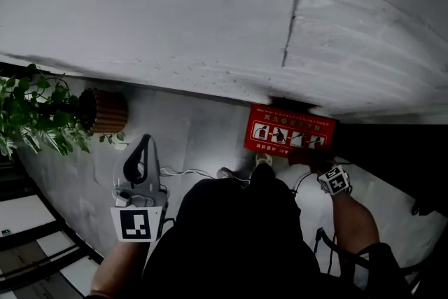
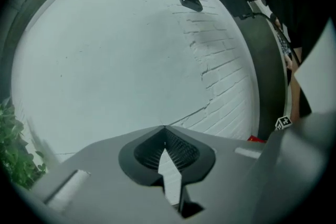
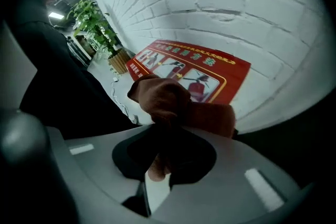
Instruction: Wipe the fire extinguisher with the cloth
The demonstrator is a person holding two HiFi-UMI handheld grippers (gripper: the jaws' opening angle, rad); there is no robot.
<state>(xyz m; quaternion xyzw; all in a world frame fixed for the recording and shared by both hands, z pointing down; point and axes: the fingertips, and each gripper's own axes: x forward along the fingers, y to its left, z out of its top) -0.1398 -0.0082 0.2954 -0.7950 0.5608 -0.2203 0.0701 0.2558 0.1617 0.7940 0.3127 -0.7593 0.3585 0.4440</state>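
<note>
A red box panel printed with extinguisher pictograms lies at the foot of the white brick wall; no extinguisher body shows. In the right gripper view the panel sits just beyond a brown-red cloth, bunched between the jaws of my right gripper, which is shut on it. In the head view that gripper hangs at the panel's lower right edge, its marker cube facing up. My left gripper is held out to the left, well away from the panel. Its jaws meet at the tips with nothing between them.
A leafy potted plant in a ribbed brown pot stands at the left by the wall. A white cable trails over the pale floor. My dark-clothed body fills the lower middle. Dark shapes sit at the right edge.
</note>
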